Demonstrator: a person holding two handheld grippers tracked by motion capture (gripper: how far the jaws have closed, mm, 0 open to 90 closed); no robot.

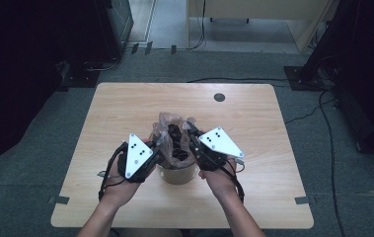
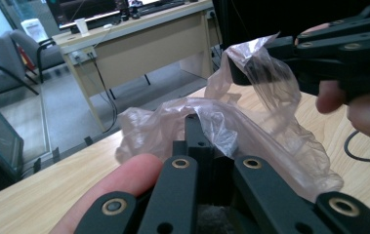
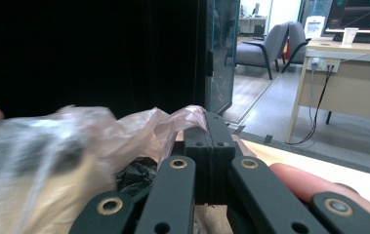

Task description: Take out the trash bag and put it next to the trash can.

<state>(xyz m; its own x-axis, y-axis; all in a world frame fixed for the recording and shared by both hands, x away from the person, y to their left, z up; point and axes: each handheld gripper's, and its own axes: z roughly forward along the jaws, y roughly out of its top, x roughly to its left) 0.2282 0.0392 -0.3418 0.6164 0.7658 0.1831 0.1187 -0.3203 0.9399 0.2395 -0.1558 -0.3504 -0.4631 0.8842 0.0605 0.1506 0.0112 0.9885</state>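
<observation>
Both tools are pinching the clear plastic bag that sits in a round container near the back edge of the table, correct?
Not quite. The left tool and right tool do pinch the plastic bag in the container, but the high view shows it near the table's front edge, by the person.

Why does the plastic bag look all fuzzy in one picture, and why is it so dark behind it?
In the right gripper view the plastic bag sits very close to the camera, so it blurs, and an unlit black area lies behind it. In the left gripper view the bag looks sharper, with daylight. The high view has dark corners.
</observation>
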